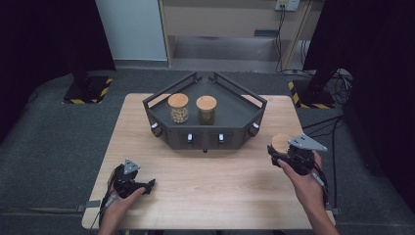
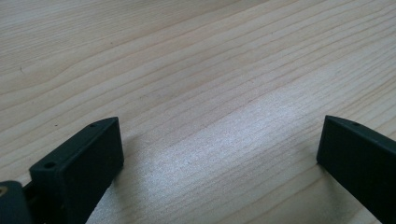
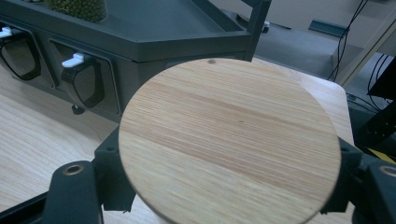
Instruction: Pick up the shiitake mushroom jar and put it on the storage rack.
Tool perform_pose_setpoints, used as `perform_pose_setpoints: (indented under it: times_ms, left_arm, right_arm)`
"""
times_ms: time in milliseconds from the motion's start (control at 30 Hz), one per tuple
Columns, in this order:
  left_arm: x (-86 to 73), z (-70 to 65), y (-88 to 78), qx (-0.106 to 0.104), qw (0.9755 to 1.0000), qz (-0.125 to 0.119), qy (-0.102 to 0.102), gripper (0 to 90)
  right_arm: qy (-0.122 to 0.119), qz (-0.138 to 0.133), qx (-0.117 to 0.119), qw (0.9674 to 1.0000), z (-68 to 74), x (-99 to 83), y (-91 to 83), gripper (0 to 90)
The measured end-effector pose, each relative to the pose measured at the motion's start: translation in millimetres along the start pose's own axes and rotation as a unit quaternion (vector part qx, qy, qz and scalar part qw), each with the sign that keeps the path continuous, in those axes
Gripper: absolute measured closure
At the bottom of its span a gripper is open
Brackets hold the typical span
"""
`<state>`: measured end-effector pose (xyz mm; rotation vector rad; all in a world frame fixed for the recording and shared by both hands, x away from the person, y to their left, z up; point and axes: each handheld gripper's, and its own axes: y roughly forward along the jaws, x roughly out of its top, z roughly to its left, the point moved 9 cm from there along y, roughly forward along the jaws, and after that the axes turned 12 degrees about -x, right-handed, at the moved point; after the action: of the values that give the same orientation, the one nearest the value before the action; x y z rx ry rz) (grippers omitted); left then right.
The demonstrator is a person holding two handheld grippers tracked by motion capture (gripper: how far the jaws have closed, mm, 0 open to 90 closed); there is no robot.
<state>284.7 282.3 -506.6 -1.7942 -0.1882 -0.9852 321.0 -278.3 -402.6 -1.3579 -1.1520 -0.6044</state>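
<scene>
Holding: right claw (image 1: 280, 152) is clamped on a wood-lidded jar (image 3: 229, 140), above the surface (image 1: 215, 181) at its right edge, just short of the tray (image 1: 235, 110).
Left claw (image 2: 219, 154): jaws apart, empty, low over the surface.
Technique: keep the jar upright; lift it over the tray rail; set it beside the two jars (image 1: 178, 107).
Hidden: the lid covers the jar body and contents.

We see a pale wooden worktop (image 1: 205, 186) standing on a grey carpeted floor (image 1: 44, 147). Black curtains (image 1: 44, 34) darken both sides. Behind, a light wall panel (image 1: 132, 29) adjoins a beige cabinet (image 1: 220, 19). Yellow-black striped stand bases (image 1: 88, 90) rest on the floor, with cables (image 1: 333, 81) at right.
</scene>
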Motion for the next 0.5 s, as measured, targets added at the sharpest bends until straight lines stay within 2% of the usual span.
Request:
perform_pose_setpoints:
  times_ms: [500]
  left_arm:
    - [0.0,0.0,0.0,0.000,1.0000,0.000,0.000,0.0]
  right_arm:
    - [-0.001,-0.003,0.000,1.0000,-1.8,14.8,0.7,25.5]
